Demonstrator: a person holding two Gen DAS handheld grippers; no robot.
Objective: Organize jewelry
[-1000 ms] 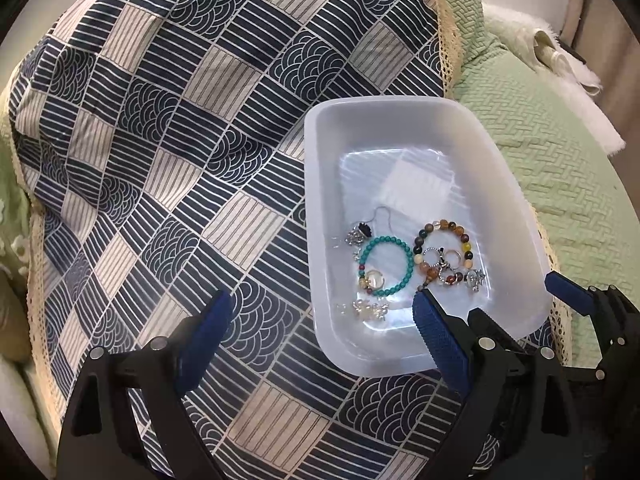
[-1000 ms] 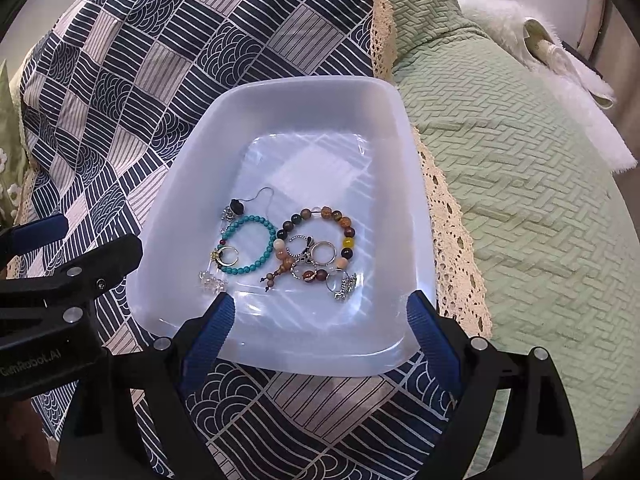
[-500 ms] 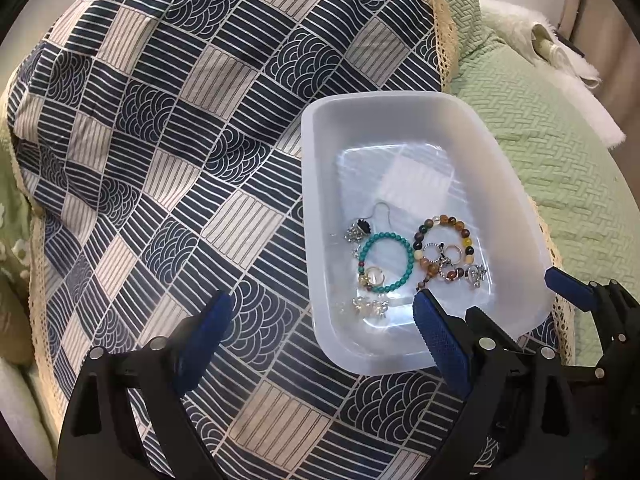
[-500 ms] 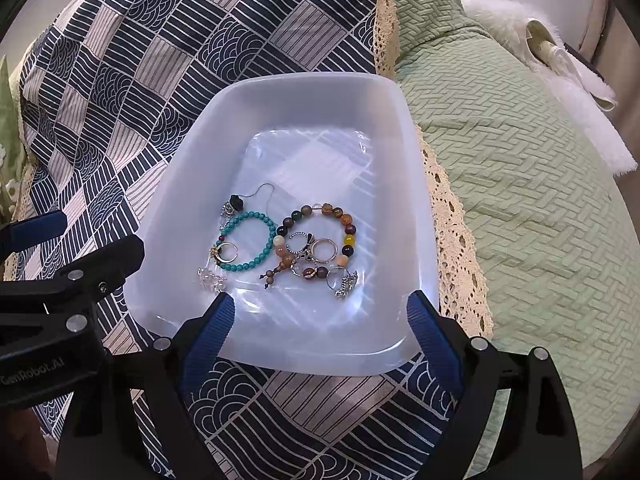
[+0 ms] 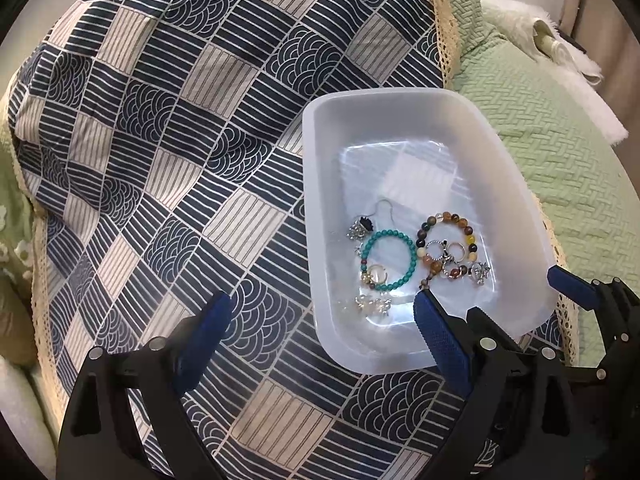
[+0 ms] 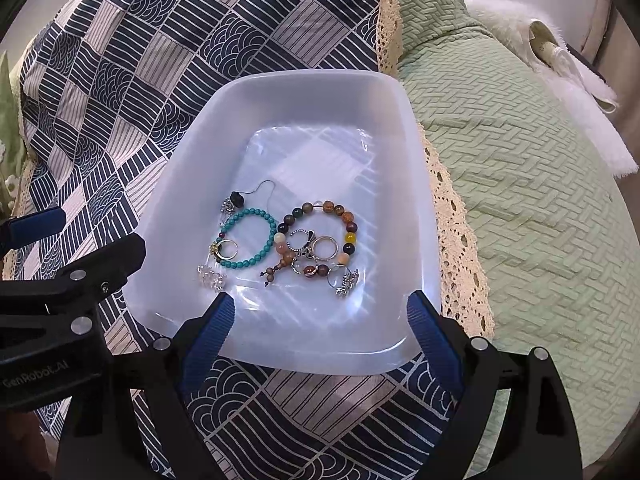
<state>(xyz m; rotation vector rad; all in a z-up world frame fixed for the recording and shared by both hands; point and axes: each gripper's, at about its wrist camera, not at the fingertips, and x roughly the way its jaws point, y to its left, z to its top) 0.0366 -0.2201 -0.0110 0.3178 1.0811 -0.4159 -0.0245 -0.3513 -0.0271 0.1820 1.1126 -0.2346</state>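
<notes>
A white plastic tray (image 5: 516, 204) (image 6: 416, 168) sits on a navy and cream patterned cloth (image 5: 180, 152) (image 6: 132, 64). In it lie a turquoise bead bracelet (image 5: 410, 246) (image 6: 256, 213), a brown mixed-bead bracelet (image 5: 460, 220) (image 6: 347, 216), several rings (image 6: 325, 249), a hook earring (image 6: 265, 189) and small clear charms (image 6: 211, 277). My left gripper (image 5: 322, 328) is open and empty, over the tray's near left corner. My right gripper (image 6: 318, 326) is open and empty, just above the tray's near rim.
A green quilted bedspread (image 6: 532, 184) (image 5: 568, 148) lies to the right of the cloth's lace edge (image 6: 452, 216). A white fluffy item (image 6: 560, 68) lies at the far right. The other gripper shows in each view, at the left (image 6: 60, 264) and at the right (image 5: 592, 296).
Both grippers have drawn back and up slightly, so the tray sits a little farther away. The jewelry and tray have not moved. Both grippers stay open.
</notes>
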